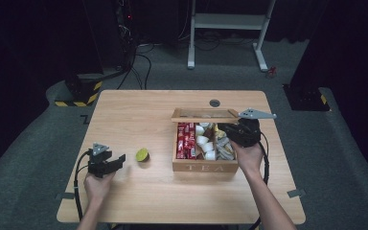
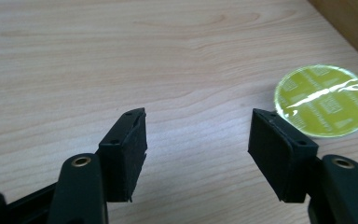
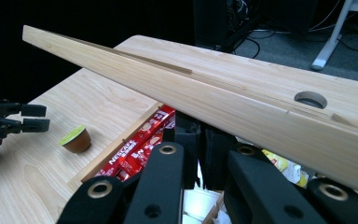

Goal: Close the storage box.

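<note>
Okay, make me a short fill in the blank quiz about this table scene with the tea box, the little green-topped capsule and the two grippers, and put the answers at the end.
1. The word printed on the front of the open wooden box is ____.
2. The small brown capsule with the yellow-green foil top stands on the light wooden table, outside the box, nearest the ____ gripper.
3. The left gripper has its jaws ____, with nothing between them.
4. The right gripper is over the ____.

Answers: TEA; left; open; box

My desk (image 1: 139,201) is pale wood; on it sit a green-topped capsule (image 1: 142,155) and a wooden tea box (image 1: 204,166).
</note>
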`<act>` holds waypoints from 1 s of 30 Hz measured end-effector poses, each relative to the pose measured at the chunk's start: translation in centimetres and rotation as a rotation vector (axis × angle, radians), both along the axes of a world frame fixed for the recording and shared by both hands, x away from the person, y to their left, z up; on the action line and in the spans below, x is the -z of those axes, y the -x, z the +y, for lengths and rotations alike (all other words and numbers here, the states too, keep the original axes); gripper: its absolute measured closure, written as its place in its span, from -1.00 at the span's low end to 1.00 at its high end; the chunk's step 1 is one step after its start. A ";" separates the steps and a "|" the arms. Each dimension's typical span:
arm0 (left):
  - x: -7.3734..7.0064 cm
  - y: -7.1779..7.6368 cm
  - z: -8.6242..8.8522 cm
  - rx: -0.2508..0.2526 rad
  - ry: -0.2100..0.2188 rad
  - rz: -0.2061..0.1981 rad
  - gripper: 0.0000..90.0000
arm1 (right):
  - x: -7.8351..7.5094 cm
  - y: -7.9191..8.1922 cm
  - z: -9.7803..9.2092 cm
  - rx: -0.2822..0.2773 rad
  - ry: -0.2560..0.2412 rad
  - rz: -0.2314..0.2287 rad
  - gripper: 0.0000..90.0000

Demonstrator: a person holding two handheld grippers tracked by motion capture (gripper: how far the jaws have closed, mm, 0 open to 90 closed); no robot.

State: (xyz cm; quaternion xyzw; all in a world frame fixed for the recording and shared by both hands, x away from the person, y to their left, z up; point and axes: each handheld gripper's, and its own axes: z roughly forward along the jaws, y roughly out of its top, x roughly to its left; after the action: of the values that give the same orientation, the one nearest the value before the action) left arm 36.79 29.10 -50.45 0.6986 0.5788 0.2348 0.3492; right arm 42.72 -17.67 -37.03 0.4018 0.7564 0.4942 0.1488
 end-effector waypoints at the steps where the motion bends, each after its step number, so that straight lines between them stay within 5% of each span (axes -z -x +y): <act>1: 0.2 0.0 0.1 -0.005 -0.008 0.004 -0.17 | 0.0 0.0 0.0 -0.001 0.001 -0.001 0.93; 15: 1.7 0.3 0.5 -0.032 -0.024 0.038 -0.19 | 0.3 0.4 -0.3 -0.002 0.004 0.001 0.93; 24: 2.4 0.7 0.3 -0.032 -0.036 -0.002 -0.23 | 0.4 0.6 -0.3 -0.003 0.009 0.006 0.93; 30: 2.4 0.9 -0.2 -0.019 -0.081 0.001 -0.30 | 0.7 1.1 -0.6 -0.004 0.010 0.003 0.93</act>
State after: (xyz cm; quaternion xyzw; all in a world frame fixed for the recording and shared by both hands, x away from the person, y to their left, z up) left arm 35.92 28.88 -52.83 0.7067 0.5756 0.2610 0.3180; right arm 41.62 -18.31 -37.74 0.4002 0.7600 0.4901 0.1485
